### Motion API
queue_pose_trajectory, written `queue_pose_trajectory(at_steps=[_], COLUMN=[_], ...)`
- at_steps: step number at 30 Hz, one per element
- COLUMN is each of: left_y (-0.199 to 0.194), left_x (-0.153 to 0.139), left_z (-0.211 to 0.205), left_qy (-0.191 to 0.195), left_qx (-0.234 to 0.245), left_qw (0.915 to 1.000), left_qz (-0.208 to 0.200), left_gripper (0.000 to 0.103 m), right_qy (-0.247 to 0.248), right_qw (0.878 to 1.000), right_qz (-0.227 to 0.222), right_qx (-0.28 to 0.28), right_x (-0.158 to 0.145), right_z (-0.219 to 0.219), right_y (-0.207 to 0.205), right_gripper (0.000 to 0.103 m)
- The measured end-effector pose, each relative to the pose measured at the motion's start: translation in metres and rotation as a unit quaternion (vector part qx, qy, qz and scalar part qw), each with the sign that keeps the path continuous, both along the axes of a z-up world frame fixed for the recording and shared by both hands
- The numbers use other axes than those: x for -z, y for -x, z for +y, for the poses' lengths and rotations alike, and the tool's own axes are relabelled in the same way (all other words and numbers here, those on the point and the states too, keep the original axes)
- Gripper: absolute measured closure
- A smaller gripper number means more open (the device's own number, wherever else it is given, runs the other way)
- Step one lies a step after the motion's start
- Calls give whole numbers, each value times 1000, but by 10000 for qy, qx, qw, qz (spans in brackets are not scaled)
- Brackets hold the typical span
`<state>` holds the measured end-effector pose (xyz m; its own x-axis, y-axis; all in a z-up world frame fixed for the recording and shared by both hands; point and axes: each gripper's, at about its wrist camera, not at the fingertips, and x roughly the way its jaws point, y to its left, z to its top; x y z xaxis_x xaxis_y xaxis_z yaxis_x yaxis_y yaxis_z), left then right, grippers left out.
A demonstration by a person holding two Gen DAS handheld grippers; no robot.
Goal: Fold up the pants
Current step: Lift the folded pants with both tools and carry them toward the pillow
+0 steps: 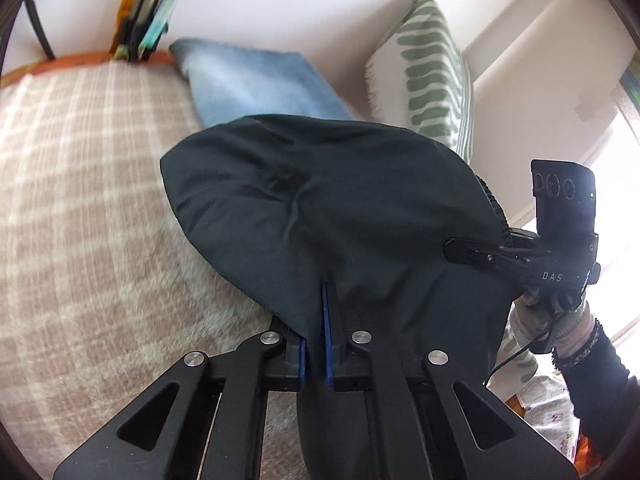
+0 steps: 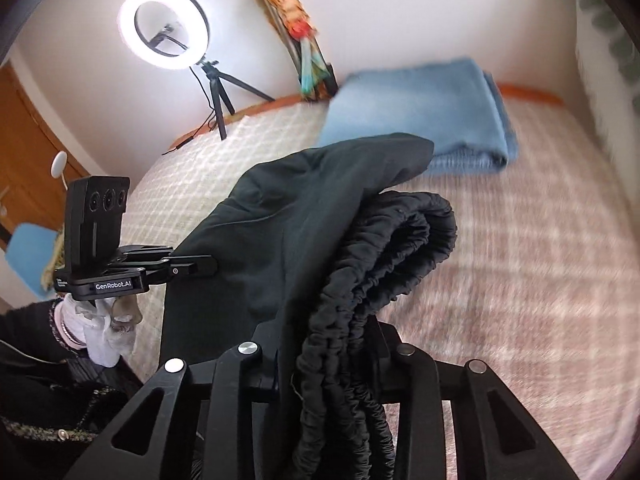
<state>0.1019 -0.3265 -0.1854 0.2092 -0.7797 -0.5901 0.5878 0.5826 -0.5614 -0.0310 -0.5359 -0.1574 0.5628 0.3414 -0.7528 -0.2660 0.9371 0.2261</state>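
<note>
**Above the bed, dark pants held up between two grippers**

Nearest the left wrist camera, the left gripper [image 1: 316, 300] was pinched tight on the dark pants [image 1: 320, 200], its blue-padded fingers [image 1: 327, 320] nearly together with a fold of cloth between them. From that grip the fabric bulged up and away in a rounded hump, and its long axis ran from this gripper across to the right gripper [image 1: 460, 250], which bit into the right edge of the cloth. In the right wrist view, the gathered elastic waistband [image 2: 384, 248] was bunched in thick ruffled loops between the right gripper's jaws, which were clamped on it. The smoother cloth stretched left to the other gripper and rose to a far corner that pointed towards the far wall. The pants hung clear above the bed, not spread on it.

Below them lay a checked bedspread [image 1: 80, 200] in pale pink and cream. Farther off, a folded light blue blanket [image 2: 420, 120] rested on the bed near the wall. A green-patterned cushion [image 1: 432, 72] stood upright at the far right. A lit ring light [image 2: 165, 26] on a small tripod stood at the far left, and colourful fabric [image 2: 292, 20] leaned against the white wall.

A gloved hand [image 2: 104, 328] with a dark sleeve gripped each tool from below, and both grippers tilted downward.
</note>
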Motion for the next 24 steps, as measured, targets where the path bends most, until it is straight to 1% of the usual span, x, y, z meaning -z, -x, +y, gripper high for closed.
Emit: queue_pose_trajectory(at_steps=[5,10,13,19,24], left_y=[-13,-37,-53,-94,-120], left_x=[-23,-47,-60,-81,-88], left_z=[0,-8,-14,-29,-41], left_qy=[142,203,206,233,182], left_qx=[-28,-76,-90,-180,-233], left_qw=[9994,9977,9957,9926,9899], left_qz=[-306,-647,-895,-1175,-1385], left_gripper=[99,99,99,99,99], right_qy=[158,319,434,604,525], right_qw=[9991,9968,9948,9911,9900], right_qz=[-397,-723,-909,-1152,-1240], right_qx=[30,102,153,266,410], right_x=[-30,-57,-72,-95,-105], right_z=[6,5,5,-6,-21], right_y=[-4,-22,-40,-83,-125], right_gripper=[74,74,74,74,74])
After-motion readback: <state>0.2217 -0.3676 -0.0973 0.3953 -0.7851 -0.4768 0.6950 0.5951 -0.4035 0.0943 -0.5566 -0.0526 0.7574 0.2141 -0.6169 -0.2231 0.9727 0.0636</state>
